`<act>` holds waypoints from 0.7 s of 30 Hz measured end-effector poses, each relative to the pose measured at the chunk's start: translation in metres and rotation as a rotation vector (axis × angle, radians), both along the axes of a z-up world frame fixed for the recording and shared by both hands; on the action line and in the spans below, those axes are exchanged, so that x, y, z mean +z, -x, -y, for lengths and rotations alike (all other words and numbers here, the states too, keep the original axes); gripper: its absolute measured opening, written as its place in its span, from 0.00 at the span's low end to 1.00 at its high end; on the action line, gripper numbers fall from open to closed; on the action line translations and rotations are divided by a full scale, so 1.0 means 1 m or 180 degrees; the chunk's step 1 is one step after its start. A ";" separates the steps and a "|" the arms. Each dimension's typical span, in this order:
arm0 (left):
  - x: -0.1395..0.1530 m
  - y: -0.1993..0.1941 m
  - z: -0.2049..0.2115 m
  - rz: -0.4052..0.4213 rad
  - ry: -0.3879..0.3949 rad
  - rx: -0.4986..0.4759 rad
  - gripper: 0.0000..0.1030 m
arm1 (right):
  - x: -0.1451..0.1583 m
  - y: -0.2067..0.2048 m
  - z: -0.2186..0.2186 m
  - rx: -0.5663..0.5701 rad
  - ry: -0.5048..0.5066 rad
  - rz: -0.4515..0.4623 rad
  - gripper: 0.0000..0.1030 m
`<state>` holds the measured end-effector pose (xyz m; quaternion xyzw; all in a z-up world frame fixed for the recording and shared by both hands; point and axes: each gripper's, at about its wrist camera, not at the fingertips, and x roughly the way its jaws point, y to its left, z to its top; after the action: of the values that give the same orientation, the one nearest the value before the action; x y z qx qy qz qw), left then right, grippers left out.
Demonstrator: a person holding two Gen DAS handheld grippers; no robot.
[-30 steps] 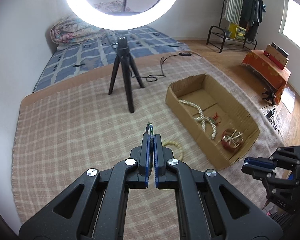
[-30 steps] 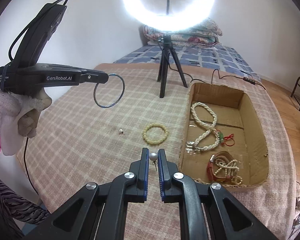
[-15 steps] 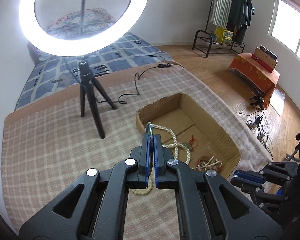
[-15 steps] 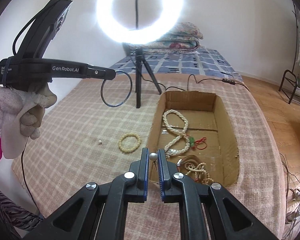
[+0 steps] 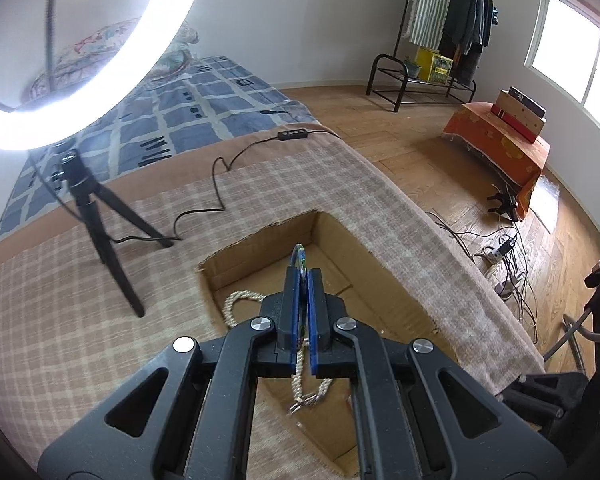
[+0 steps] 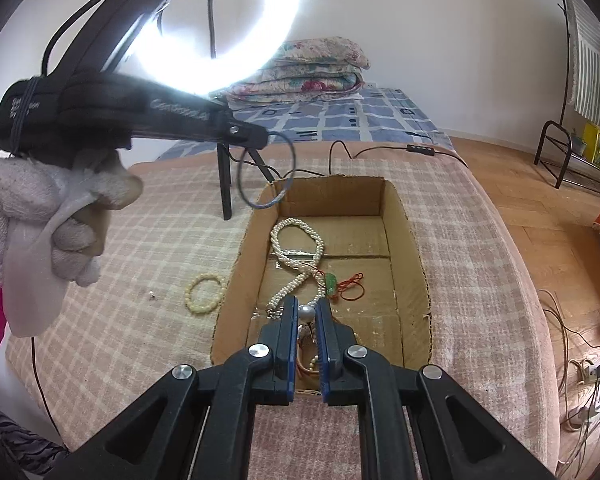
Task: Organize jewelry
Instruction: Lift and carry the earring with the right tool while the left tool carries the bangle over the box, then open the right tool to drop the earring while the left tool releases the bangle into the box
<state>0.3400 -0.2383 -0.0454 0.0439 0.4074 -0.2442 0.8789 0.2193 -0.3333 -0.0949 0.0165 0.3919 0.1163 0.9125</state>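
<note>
- Cardboard box (image 6: 412, 264) sits below both claws.
- Left claw (image 5: 304, 280) pinches a bangle (image 6: 266, 170); lower before letting go.
- Right claw (image 6: 307, 314), nearly closed, grips a pearl pin (image 6: 306, 313); release low.

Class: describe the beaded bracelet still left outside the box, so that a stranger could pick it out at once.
Find the open brown cardboard box on the checked beige blanket. Just beside its left wall lies a small closed ring of pale yellow beads. Unlike the long white pearl necklace, it lies outside the box.
</note>
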 end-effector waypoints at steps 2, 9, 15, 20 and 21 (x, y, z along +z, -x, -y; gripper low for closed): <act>-0.004 -0.004 0.010 -0.0014 0.0001 -0.0010 0.01 | -0.002 -0.002 0.001 -0.0008 0.0008 -0.0020 0.06; -0.015 -0.012 0.032 -0.0062 -0.0051 -0.0065 0.01 | -0.010 -0.007 0.007 -0.0025 0.0013 -0.0083 0.06; -0.013 -0.013 0.036 -0.0059 -0.0001 -0.0052 0.01 | -0.012 -0.007 0.004 0.0037 0.0010 -0.0114 0.08; -0.008 -0.014 0.034 -0.0025 -0.0023 -0.0033 0.08 | -0.007 -0.006 -0.003 0.0067 0.0056 -0.0027 0.35; -0.007 -0.013 0.032 -0.0020 -0.0006 -0.0024 0.23 | -0.007 -0.006 -0.004 0.0075 0.0064 -0.0019 0.37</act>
<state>0.3533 -0.2706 -0.0520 0.0456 0.4102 -0.2472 0.8767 0.2255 -0.3290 -0.1014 0.0030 0.3960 0.1231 0.9099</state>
